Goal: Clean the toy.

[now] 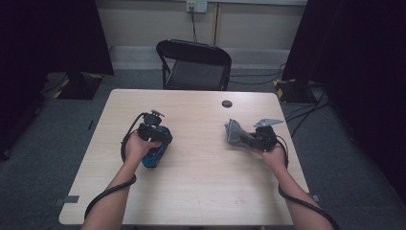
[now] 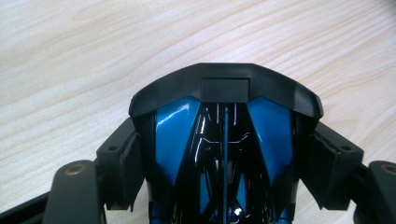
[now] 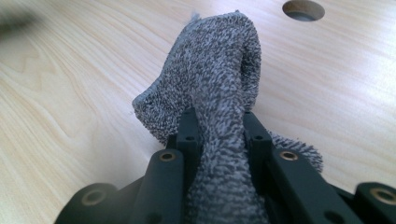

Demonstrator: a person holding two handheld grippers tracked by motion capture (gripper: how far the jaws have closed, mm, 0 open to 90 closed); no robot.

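On the table (image 1: 201,167): one toy car (image 1: 155,152), one grey cloth (image 1: 234,132), two grippers.

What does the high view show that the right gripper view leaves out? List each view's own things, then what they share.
High view alone: the chair behind the table, the left gripper clamped on a blue and black toy car, and both of the person's forearms.

Right gripper view alone: close detail, with the right gripper pinching a fold of the grey towel and its looped pile showing.

Both: the towel, the right gripper shut on it, the wooden table and its round hole.
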